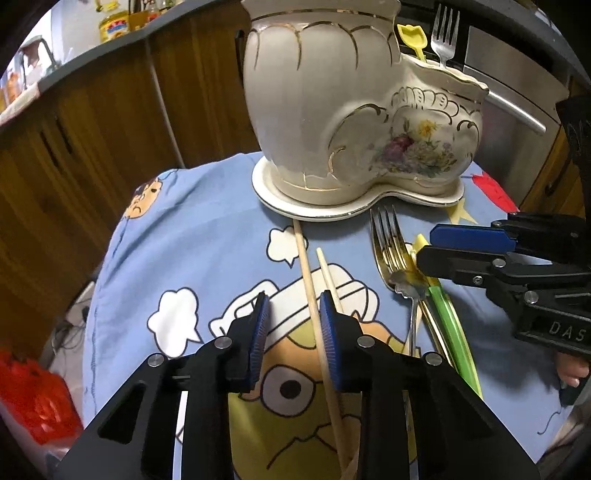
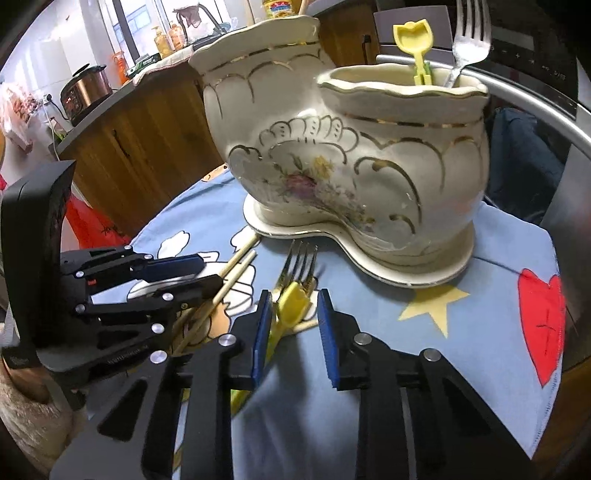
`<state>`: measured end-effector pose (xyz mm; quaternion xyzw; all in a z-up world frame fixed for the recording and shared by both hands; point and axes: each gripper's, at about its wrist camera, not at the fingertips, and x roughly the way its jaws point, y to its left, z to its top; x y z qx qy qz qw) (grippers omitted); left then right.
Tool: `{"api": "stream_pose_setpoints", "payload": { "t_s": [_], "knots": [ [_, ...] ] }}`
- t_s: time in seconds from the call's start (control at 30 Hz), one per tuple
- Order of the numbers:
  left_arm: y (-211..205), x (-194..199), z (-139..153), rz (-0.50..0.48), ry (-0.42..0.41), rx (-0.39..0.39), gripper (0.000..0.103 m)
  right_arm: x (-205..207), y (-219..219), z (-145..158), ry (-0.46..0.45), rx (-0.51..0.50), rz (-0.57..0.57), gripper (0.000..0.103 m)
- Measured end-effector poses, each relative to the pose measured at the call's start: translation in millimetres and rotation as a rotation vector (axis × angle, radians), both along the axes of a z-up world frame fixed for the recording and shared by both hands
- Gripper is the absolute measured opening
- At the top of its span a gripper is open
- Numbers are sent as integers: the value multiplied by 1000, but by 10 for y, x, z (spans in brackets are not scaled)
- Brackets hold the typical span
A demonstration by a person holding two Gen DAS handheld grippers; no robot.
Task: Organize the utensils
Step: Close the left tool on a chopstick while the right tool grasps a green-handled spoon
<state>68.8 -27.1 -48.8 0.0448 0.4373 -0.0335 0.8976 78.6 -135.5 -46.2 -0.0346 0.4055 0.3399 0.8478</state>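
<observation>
While a silver fork (image 2: 466,40) and yellow pick (image 2: 413,44) already stand in the ceramic holder (image 2: 354,158), chopsticks (image 1: 314,291), forks (image 1: 388,243) and green-yellow pick (image 1: 447,310) lie before it; left gripper (image 1: 293,325) and right gripper (image 2: 293,325) both hover spread, empty.

Cream, gold-trimmed floral holder (image 1: 354,122); blue cartoon-print cloth (image 1: 192,236)

The only lettering I can read is "DAS", raised in capitals on the black body of the right gripper (image 1: 424,245), cut off by the picture's right edge. The left gripper (image 2: 210,271) carries a small line of print on its side, and a bottle (image 1: 112,24) on the counter has a yellow label, both too blurred to read.
</observation>
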Motion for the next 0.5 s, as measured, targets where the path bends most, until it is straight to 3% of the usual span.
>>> {"api": "stream_pose_setpoints", "payload": {
  "t_s": [0.07,0.1,0.23,0.3,0.5],
  "knots": [
    [2,32,1,2,0,0,26,16,30,-38,16,-6,6,24],
    [-4,35,0,3,-2,-1,25,17,34,-45,20,2,7,15],
    [-31,48,-10,7,-5,27,5,1,-21,-26,16,26,5,11],
    [-9,62,-12,8,-5,24,5,-33,-61,6,2,40,9,5],
    [75,-101,51,27,-26,22,5,-140,-148,135,-36,76,34,5]
  ]
}}
